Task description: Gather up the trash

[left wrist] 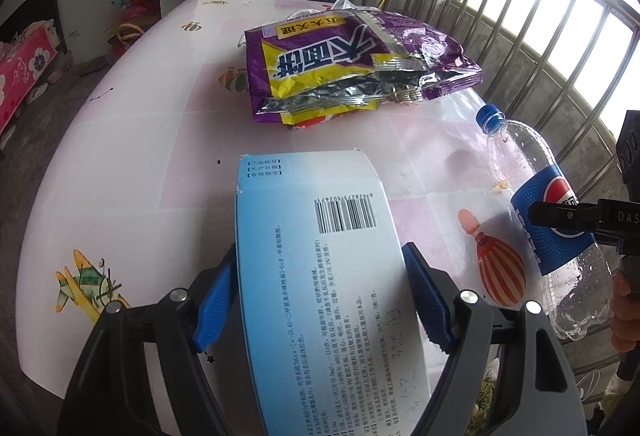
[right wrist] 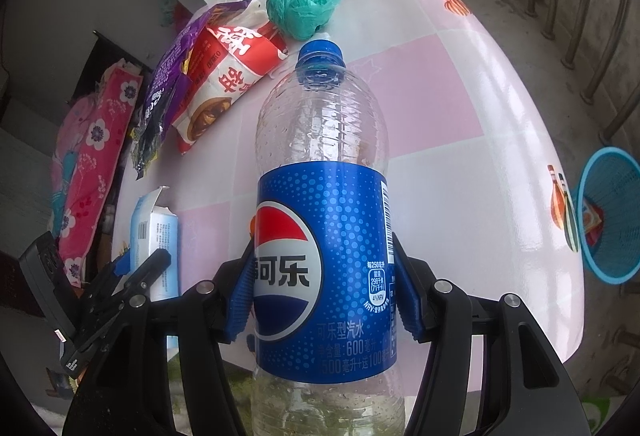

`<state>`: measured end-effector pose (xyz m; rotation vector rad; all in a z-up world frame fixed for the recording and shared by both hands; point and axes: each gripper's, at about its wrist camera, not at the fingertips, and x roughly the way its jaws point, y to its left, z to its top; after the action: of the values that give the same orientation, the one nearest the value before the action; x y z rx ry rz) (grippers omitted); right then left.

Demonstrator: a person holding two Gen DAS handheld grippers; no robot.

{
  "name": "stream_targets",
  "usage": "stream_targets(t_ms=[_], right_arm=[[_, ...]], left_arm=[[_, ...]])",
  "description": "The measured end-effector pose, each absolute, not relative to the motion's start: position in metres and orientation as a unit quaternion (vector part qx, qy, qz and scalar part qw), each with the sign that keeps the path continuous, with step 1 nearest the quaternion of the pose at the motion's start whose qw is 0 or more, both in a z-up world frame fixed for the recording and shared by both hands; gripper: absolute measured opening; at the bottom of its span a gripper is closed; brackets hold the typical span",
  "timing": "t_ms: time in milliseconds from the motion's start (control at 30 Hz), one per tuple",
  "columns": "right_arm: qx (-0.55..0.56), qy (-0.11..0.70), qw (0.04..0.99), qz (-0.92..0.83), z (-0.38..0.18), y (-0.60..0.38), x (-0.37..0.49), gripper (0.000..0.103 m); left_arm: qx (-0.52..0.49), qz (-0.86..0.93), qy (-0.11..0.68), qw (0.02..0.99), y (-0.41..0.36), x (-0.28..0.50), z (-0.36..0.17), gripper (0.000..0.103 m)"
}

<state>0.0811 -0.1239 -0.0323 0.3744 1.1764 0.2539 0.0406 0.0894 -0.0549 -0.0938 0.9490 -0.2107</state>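
Left wrist view: our left tool (left wrist: 320,300) pinches the box (left wrist: 320,276); our right tool (right wrist: 322,296) clamps the bottle (right wrist: 324,196), both above the table (right wrist: 480,156). We judge carrying comes next, toward the basket (right wrist: 612,216) beside it.

Soft daylight, sharp, fisheye-bent edges

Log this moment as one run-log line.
left gripper: shut on carton | right gripper: shut on bottle | wrappers: on table

Blue box (left wrist: 320,276) between left gripper (left wrist: 320,300) fingers (left wrist: 426,296)
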Motion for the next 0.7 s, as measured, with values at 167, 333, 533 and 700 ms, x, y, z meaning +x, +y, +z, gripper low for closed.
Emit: stream_targets(t_ms=[167, 333, 533, 700], right_arm=[[0.178, 0.543, 0.812, 0.121, -0.027, -0.124, 0.074, 0.056], [0.193, 0.538, 0.811, 0.127, -0.023, -0.129, 0.066, 0.056], [0.216, 0.514, 0.821, 0.126, -0.008, -0.150, 0.055, 0.056], [0.245, 0.468, 0.843, 0.103, 0.014, -0.183, 0.040, 0.056]], left_arm=[[-0.043, -0.107, 0.441, 0.890, 0.092, 0.035, -0.043, 0.076], [-0.044, -0.114, 0.423, 0.898, 0.092, 0.026, -0.029, 0.076], [-0.037, -0.128, 0.398, 0.908, 0.086, 0.015, -0.010, 0.076], [-0.020, -0.158, 0.374, 0.913, 0.070, 0.010, 0.013, 0.075]])
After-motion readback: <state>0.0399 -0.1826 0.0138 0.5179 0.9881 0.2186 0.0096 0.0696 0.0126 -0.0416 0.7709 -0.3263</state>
